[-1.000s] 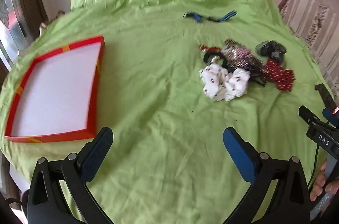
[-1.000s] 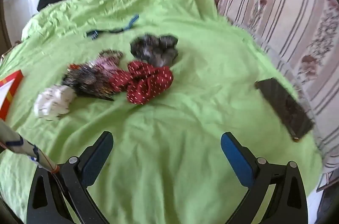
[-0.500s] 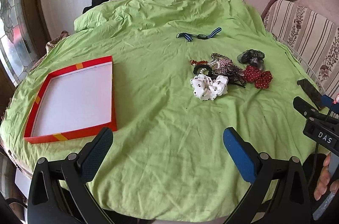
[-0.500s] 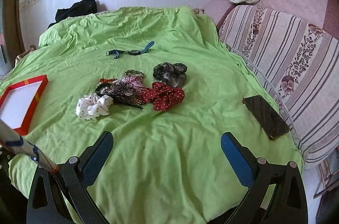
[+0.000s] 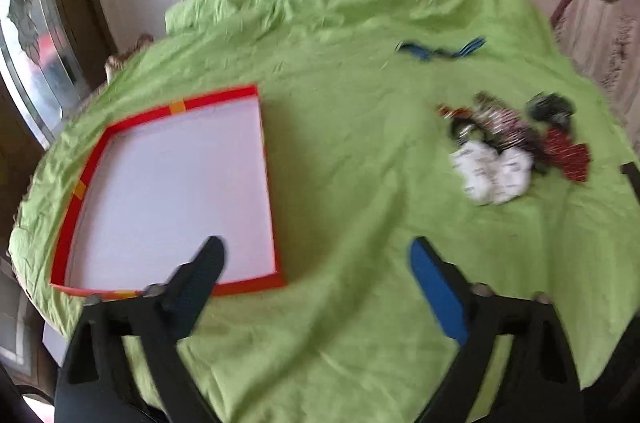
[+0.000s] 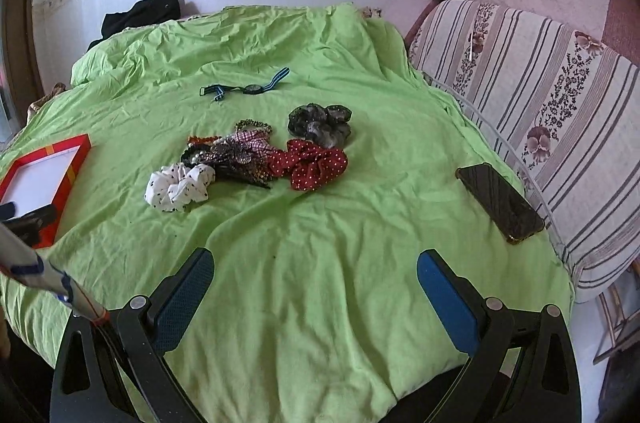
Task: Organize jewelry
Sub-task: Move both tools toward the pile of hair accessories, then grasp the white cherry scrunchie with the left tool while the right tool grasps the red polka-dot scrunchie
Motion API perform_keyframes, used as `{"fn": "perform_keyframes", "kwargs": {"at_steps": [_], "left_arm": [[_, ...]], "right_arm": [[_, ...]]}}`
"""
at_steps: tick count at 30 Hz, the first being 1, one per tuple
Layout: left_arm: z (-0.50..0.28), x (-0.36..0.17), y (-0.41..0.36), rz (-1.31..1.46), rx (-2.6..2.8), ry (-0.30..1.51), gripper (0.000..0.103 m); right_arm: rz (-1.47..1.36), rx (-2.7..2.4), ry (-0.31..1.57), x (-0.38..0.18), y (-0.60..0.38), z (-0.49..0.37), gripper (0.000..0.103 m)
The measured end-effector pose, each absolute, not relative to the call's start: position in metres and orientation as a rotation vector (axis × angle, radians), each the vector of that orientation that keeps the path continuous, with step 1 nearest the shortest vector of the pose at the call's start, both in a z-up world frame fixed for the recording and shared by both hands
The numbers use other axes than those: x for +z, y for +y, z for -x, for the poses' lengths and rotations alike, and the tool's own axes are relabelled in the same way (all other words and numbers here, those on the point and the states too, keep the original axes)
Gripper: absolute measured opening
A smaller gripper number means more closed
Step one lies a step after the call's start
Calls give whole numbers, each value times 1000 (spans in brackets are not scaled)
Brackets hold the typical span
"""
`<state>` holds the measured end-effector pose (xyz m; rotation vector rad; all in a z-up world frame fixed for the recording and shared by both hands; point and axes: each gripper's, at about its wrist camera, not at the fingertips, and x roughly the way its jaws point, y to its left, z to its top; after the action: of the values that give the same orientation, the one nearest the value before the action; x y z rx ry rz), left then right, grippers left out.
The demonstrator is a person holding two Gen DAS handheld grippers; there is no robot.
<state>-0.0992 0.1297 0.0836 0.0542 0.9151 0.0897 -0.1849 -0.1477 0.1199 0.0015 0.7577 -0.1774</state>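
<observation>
A heap of hair ties and trinkets (image 6: pixel 248 159) lies in the middle of a desk draped in a wrinkled lime-green cloth (image 6: pixel 320 263). In the heap, a white scrunchie with dark specks (image 6: pixel 178 186) sits at the near left, a red scrunchie with white dots (image 6: pixel 316 163) at the right, a grey-black scrunchie (image 6: pixel 320 121) just beyond it, and dark beaded pieces with a bit of pink checked fabric (image 6: pixel 240 155) tangled between them. Farther off, apart from the heap, a watch on a blue striped strap (image 6: pixel 248 88) lies stretched out flat.

The left tool (image 5: pixel 316 259) hangs with its fingers wide apart and nothing between them, its left finger over the near corner of a red-rimmed, white-floored tray (image 5: pixel 160 183) at the left of the desk. The right tool (image 6: pixel 314 263) is likewise spread wide and holds nothing, hovering over bare cloth on the near side of the heap.

The left camera (blurred) gives the whole tray, while the right camera catches only its far corner (image 6: pixel 48 167). Only the right camera shows a dark phone (image 6: pixel 500 201) at the desk's right edge, beside a striped, flowered sofa (image 6: pixel 540 83). A dark garment (image 6: pixel 140 15) lies at the far edge. No writing can be read.
</observation>
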Motion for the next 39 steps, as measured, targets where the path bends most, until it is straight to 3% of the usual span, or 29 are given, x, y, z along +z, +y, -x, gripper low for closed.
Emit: {"fn": "perform_keyframes", "kwargs": {"at_steps": [2,3,5,7,8,17,24,29,39], "left_arm": [[85,70,135,-61,91,975,54],[81,63,137,-69,99,997,49],[75,51,140,-83,121,1029,26],[77,49,148,-86,159,1020,11],[78,51,152,-67,158,1022,9],[110,61,173,1,172,1016,9],[136,103,154,-5,120,908,10],[140,119,132,-22,80,875,37],[135,119,108,-62,47,887,42]], "right_arm": [[-5,-179,765,118,-148,185,103],[-7,-178,770,117,-148,184,103],[-10,-172,783,113,-148,183,103],[-6,-170,788,112,-148,182,103],[-5,-170,791,111,-148,181,103],[-41,-142,828,99,-150,173,101],[-66,-133,847,91,-153,168,101],[-72,-144,824,92,-160,168,101],[-101,-151,833,89,-180,159,101]]}}
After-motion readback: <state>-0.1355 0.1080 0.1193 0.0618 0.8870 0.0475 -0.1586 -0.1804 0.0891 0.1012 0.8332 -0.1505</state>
